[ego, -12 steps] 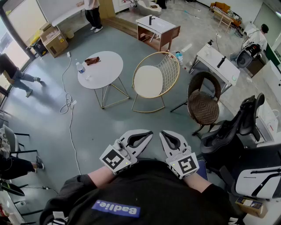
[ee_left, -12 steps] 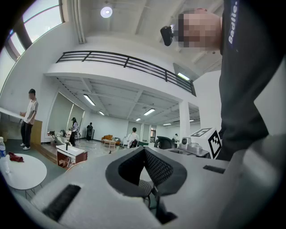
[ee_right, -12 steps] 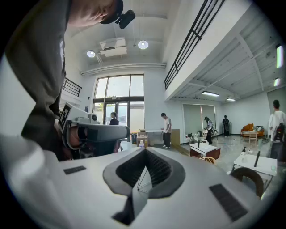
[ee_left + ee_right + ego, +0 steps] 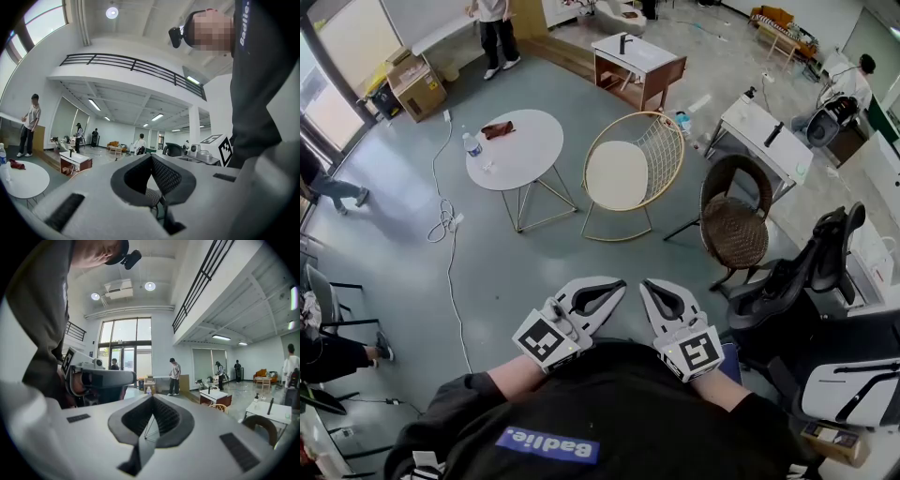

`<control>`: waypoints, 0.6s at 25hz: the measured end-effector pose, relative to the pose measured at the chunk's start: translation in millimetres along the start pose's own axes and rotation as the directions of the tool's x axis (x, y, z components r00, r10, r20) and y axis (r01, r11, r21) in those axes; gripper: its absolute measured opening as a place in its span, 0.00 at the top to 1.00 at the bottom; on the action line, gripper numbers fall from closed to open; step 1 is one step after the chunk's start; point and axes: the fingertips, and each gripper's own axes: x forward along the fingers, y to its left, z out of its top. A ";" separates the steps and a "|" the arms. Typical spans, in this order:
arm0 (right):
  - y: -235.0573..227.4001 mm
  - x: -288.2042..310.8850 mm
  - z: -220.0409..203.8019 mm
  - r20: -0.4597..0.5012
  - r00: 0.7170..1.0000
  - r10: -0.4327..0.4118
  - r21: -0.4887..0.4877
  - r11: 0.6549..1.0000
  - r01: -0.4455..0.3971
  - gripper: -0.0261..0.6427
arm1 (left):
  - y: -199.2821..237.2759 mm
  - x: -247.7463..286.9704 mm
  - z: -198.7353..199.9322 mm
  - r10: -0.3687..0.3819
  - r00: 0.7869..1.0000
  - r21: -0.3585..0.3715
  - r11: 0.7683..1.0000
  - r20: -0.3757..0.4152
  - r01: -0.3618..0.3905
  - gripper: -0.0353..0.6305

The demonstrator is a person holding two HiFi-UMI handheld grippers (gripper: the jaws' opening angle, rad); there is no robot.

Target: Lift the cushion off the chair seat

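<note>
The round cream cushion (image 4: 617,173) lies on the seat of a gold wire chair (image 4: 664,148) across the grey floor in the head view. Both grippers are held close to the person's body, well short of the chair. The left gripper (image 4: 616,285) is shut with nothing in it, its jaw tips meeting in the left gripper view (image 4: 151,155). Beside it, the right gripper (image 4: 648,285) is also shut and empty, tips together in the right gripper view (image 4: 152,397). Neither gripper touches the cushion.
A round white table (image 4: 525,155) with a bottle (image 4: 472,144) stands left of the chair. A wicker chair (image 4: 734,225) and a black office chair (image 4: 797,281) stand at the right. A cable (image 4: 448,225) runs over the floor. People stand far back and left.
The grippers have stayed where they were. The person at the left edge has moved further out of view, and the one at the top has shifted slightly left.
</note>
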 end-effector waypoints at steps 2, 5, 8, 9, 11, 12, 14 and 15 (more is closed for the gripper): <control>-0.6 0.3 -1.5 -0.001 1.000 0.007 0.001 1.000 -0.007 0.92 | 0.4 1.6 -0.6 0.001 1.000 -0.002 1.000 0.000 -0.001 0.93; -3.3 -0.8 -2.7 -0.004 1.000 0.008 0.005 1.000 -0.008 0.92 | 0.3 4.0 -0.5 0.005 1.000 -0.001 1.000 -0.001 -0.005 0.92; -8.1 -2.2 -3.0 -0.001 1.000 0.001 0.008 1.000 -0.001 0.92 | 0.9 5.6 1.2 0.010 1.000 0.007 1.000 0.016 -0.010 0.93; -10.4 -2.2 -3.2 0.001 1.000 0.000 0.010 1.000 0.000 0.92 | 1.6 6.2 3.1 0.008 0.999 0.017 1.000 0.036 -0.009 0.93; -15.6 -1.5 -4.3 0.005 1.000 -0.003 0.015 1.000 0.003 0.92 | 3.3 7.7 5.9 0.009 0.998 0.028 1.000 0.070 -0.011 0.93; -18.3 -1.0 -4.7 0.006 1.000 -0.005 0.019 1.000 0.005 0.92 | 4.3 8.1 4.6 0.017 0.998 0.020 1.000 0.062 -0.018 0.93; -23.0 0.6 -4.5 0.008 1.000 -0.006 0.026 1.000 0.006 0.92 | 7.5 8.1 -2.1 0.039 0.999 0.003 0.999 0.016 -0.039 0.93; -25.2 2.3 -4.2 0.009 1.000 -0.005 0.029 1.000 0.005 0.92 | 10.5 7.9 -5.1 0.046 0.999 0.010 0.999 0.007 -0.046 0.92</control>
